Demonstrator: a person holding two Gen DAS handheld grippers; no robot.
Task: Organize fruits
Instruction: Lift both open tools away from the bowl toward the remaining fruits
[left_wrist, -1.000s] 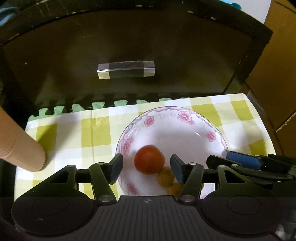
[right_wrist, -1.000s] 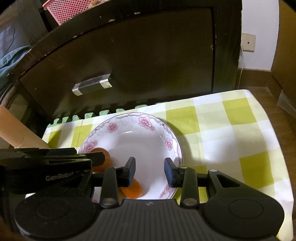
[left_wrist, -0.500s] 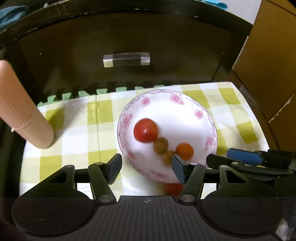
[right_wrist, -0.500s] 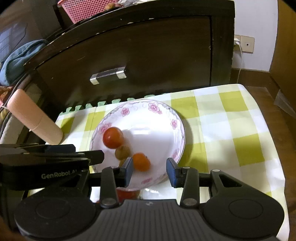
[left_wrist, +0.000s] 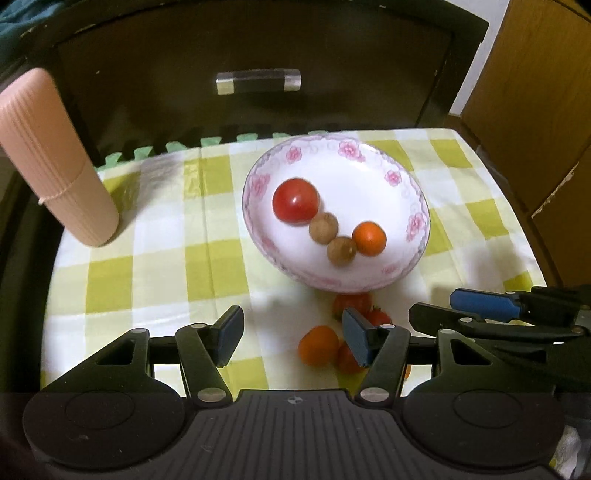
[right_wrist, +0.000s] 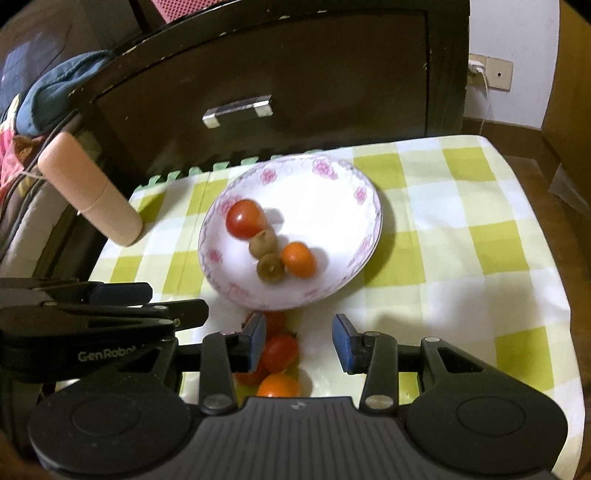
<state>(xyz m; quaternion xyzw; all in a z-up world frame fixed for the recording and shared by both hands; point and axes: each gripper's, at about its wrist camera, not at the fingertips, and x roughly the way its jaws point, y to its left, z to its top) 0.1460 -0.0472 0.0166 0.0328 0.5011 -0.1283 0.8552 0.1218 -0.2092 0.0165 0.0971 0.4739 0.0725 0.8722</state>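
Note:
A white bowl (left_wrist: 417, 221) (right_wrist: 369, 206) with pink flowers holds a red tomato (left_wrist: 295, 199) (right_wrist: 245, 218), two brown longans (left_wrist: 323, 228) (right_wrist: 263, 242) and a small orange (left_wrist: 369, 238) (right_wrist: 298, 259). In front of it, on the cloth, lie strawberries (left_wrist: 352, 302) (right_wrist: 279, 350) and an orange fruit (left_wrist: 318, 345) (right_wrist: 277, 386). My left gripper (left_wrist: 291, 332) hangs open above this loose fruit, holding nothing. My right gripper (right_wrist: 299, 341) is open too. A strawberry lies below it near its left finger, untouched.
A green-checked cloth (left_wrist: 147, 266) covers the low table. A pink ribbed cylinder (left_wrist: 55, 158) stands at its left edge. Behind is a dark drawer front with a clear handle (left_wrist: 258, 81). Cardboard (left_wrist: 535, 110) stands to the right. The two grippers sit side by side.
Both grippers have drawn back from over the bowl, which now sits farther off. The loose strawberries and orange fruit in front of the bowl have come into view.

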